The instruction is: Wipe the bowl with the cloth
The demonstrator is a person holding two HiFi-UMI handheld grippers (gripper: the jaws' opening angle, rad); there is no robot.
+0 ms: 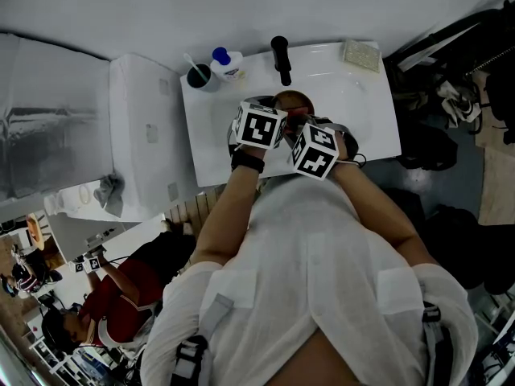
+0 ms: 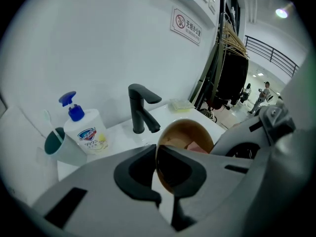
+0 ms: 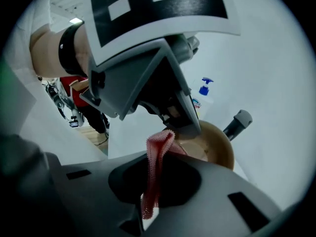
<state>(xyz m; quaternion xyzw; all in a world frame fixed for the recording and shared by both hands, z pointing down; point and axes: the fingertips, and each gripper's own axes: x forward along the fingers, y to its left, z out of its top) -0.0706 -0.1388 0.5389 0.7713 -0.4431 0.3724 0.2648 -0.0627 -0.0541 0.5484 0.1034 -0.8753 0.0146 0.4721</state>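
1. The left gripper (image 2: 158,154) has its jaws clamped on the near rim of the bowl (image 2: 190,132), which is held over the sink (image 1: 362,95).
2. The right gripper (image 3: 157,158) has its jaws clamped on the cloth (image 3: 158,144). The cloth's long axis runs from 6 to 12 o'clock.
3. From the right gripper's tips, the bowl lies just beside, at 2 o'clock.
4. The bowl's mouth tilts toward both grippers. The bowl is round, so it has no long axis.

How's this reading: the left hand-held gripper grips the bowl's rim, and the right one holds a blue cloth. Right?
The cloth is pink, not blue; the right gripper view shows it. The left hand-held gripper does grip the rim of the bowl.
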